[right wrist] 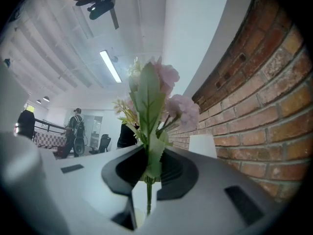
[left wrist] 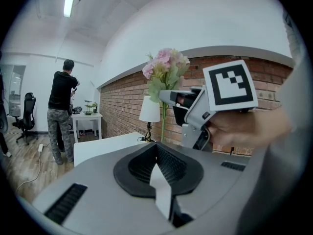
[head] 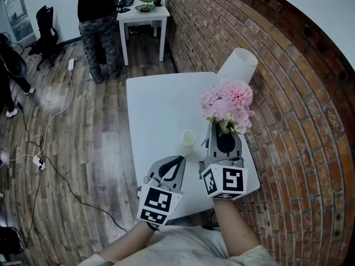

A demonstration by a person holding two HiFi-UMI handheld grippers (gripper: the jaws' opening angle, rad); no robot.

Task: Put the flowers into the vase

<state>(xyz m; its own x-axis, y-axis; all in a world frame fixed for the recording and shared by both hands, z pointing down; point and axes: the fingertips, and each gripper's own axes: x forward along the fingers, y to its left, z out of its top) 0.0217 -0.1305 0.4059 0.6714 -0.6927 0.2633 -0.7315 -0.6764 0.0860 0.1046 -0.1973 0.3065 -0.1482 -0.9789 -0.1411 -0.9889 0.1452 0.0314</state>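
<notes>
A bunch of pink flowers with green leaves stands upright over the right side of the white table. My right gripper is shut on its stem, and the stem runs between the jaws in the right gripper view. The left gripper view shows the blooms held high in front of the brick wall. A small pale vase stands on the table, just left of the right gripper. My left gripper hovers near the table's front edge, below the vase, jaws closed with nothing in them.
A lamp with a white shade stands at the table's far right corner by the brick wall. A person stands beside a small white table at the back. Cables lie on the wooden floor to the left.
</notes>
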